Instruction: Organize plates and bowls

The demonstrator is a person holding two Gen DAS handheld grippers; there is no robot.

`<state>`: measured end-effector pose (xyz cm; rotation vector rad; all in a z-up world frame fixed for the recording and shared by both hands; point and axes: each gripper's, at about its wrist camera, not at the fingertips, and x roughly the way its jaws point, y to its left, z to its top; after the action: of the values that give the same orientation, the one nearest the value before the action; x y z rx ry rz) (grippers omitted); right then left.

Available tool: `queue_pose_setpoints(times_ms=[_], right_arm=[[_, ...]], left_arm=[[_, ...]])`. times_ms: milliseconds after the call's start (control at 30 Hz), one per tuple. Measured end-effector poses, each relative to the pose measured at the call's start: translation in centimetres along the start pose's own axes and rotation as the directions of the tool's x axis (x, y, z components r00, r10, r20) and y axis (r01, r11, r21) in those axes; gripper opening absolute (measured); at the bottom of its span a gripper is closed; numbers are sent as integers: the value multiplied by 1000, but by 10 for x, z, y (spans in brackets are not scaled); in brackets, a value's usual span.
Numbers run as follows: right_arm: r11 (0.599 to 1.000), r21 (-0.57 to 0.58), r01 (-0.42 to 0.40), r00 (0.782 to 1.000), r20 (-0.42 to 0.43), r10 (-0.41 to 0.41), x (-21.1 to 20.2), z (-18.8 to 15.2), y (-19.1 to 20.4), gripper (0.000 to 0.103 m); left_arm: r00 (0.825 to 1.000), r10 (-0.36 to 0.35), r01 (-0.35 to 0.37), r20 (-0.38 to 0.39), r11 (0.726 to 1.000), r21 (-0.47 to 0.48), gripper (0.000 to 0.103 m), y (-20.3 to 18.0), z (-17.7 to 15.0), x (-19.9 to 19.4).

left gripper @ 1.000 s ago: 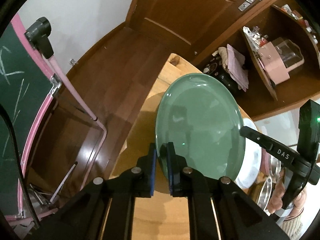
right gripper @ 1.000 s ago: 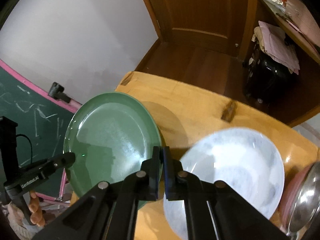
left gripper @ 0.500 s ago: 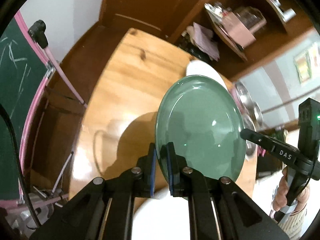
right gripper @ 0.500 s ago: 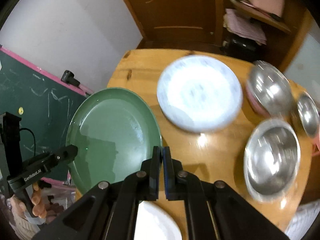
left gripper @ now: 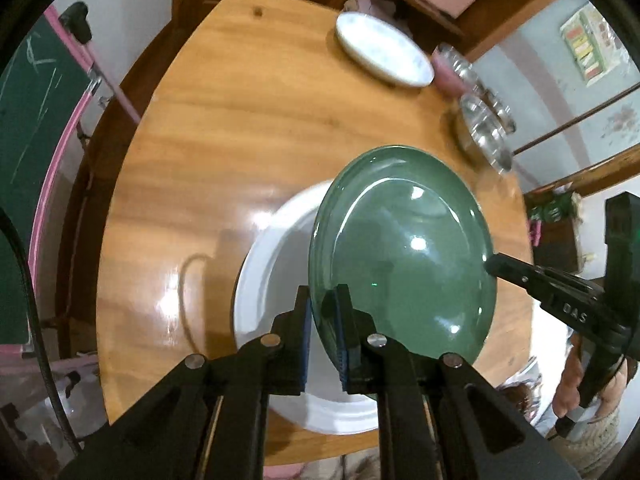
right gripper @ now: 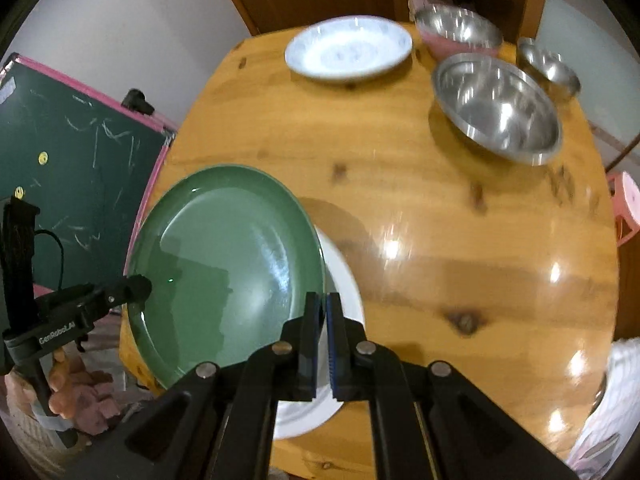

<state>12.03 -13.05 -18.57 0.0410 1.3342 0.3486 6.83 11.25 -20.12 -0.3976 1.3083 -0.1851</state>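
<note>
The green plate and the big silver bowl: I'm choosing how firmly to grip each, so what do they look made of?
Green plate: probably glazed ceramic, glossy; lamp glints and a smooth, even colour show on it.
Big silver bowl: looks like stainless steel, polished; its inside mirrors the room in bright streaks.
</note>
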Motion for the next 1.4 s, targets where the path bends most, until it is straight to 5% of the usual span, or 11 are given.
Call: queue_pose_setpoints(times_ms=[300, 767, 900, 1233, 1400], right_arm=[[998, 56, -17, 999, -39, 19, 38, -37, -5, 4], [999, 31, 43, 999, -19, -42, 47, -42, -1, 5], [999, 10, 46, 999, -19, -46, 47, -41, 1, 7], [998, -33, 62, 998, -2, -62, 41, -41, 11, 11], [998, -23, 51, 999, -2, -51, 37, -44, 8, 11]], left_arm=[[999, 44, -45, -31, 999, -15, 9, 18, -16, 30], [997, 71, -70, -31, 997, 9, 14, 10, -16, 51], [998, 57, -56, -34, 998, 28, 36, 2, -17, 51], [997, 77, -78, 14, 995, 69, 67, -12, -18, 38], [995, 76, -81, 65, 993, 87, 70, -25, -14, 23]])
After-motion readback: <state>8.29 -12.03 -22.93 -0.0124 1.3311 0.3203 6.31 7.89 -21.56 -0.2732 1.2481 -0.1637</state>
